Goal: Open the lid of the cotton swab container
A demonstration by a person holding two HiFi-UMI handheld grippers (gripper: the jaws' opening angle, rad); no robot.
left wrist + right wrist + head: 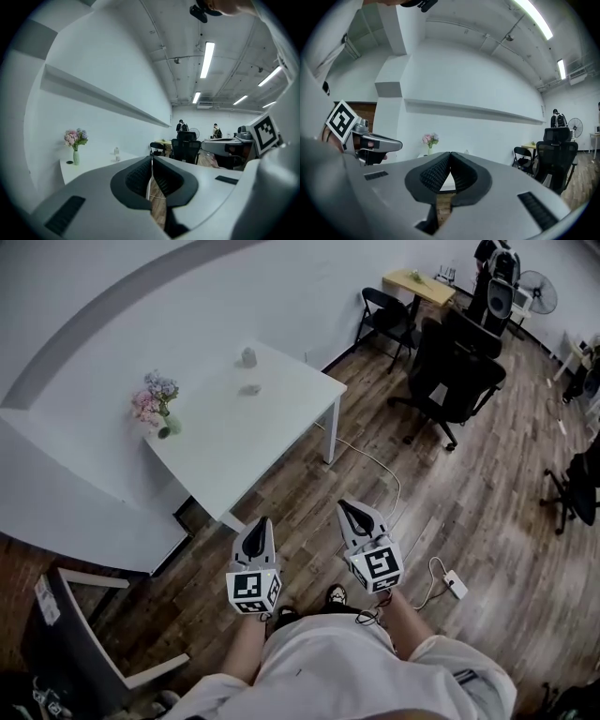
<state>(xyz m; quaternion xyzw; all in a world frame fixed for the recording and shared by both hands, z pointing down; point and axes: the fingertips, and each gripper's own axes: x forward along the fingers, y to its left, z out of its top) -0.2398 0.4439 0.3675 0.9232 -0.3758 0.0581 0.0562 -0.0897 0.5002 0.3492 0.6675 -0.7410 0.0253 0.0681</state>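
Observation:
A small clear cotton swab container [248, 356] stands at the far side of the white table [281, 418], with a small pale item [250, 389] lying just in front of it. In the left gripper view the container [116, 151] shows as a tiny shape far off. Both grippers hang over the wood floor, well short of the table. My left gripper [261, 522] is shut with nothing between its pads [151, 161]. My right gripper [345, 507] is shut and empty too [450, 154]. Neither one touches anything.
A vase of pink and purple flowers [157, 407] stands at the table's left corner. Black office chairs [455, 371] and a folding chair [386, 320] stand to the right. A white cable and a power strip [456, 584] lie on the floor. A white chair [89, 643] is at lower left.

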